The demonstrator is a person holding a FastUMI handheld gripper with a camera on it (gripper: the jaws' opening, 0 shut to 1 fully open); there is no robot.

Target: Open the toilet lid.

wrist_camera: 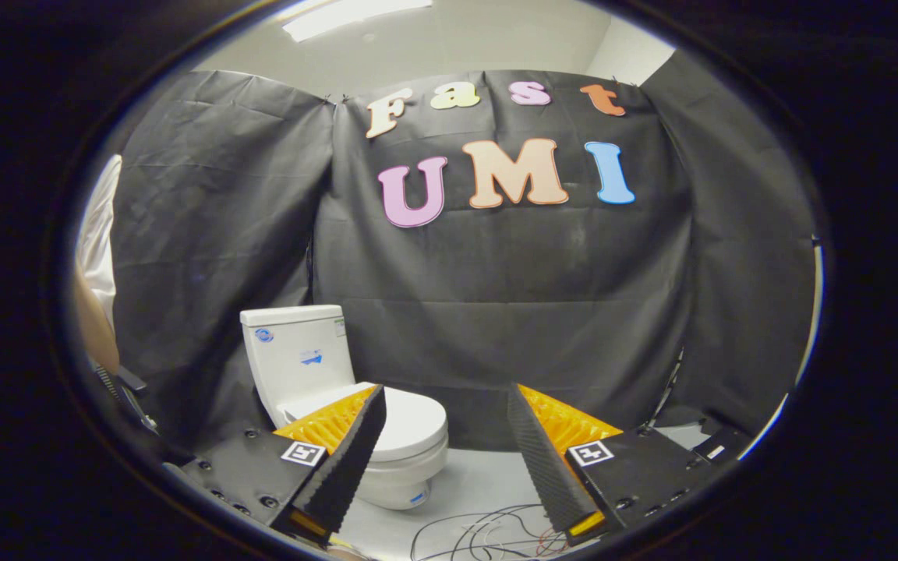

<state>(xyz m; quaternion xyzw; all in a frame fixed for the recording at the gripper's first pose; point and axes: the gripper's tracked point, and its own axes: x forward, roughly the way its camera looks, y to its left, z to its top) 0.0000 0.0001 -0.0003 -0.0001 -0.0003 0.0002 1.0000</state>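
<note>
Holding the gripper point(445, 405) off the floor, I see its jaws spread wide with nothing between them. Each finger has a black ribbed pad point(351, 460) on its inner face, an orange ribbed backing behind that, and a small square black-and-white marker point(302, 453) on its black base.

Just beyond the left finger stands the white toilet point(355, 405), well short of contact with either pad. That left finger overlaps part of the bowl from my viewpoint, so the near left side of the seat is hidden from me. The toilet lid point(414, 421) is down, lying flat over the bowl, with its rounded front end pointing toward the gap between the fingers. The tank point(297, 354) rises behind the lid, set back against the black cloth wall point(496, 312), and it carries a few small stickers that I cannot make out.

The toilet sits on a pale grey floor point(480, 483), toward the left side of the booth, close to where two cloth panels meet. Between the fingers and nearer to me than the bowl, a tangle of thin cables point(480, 530) lies loose on the floor. Off to the far left, beyond the left finger's base, a white sleeve point(98, 234) and part of a person's arm show.
</note>
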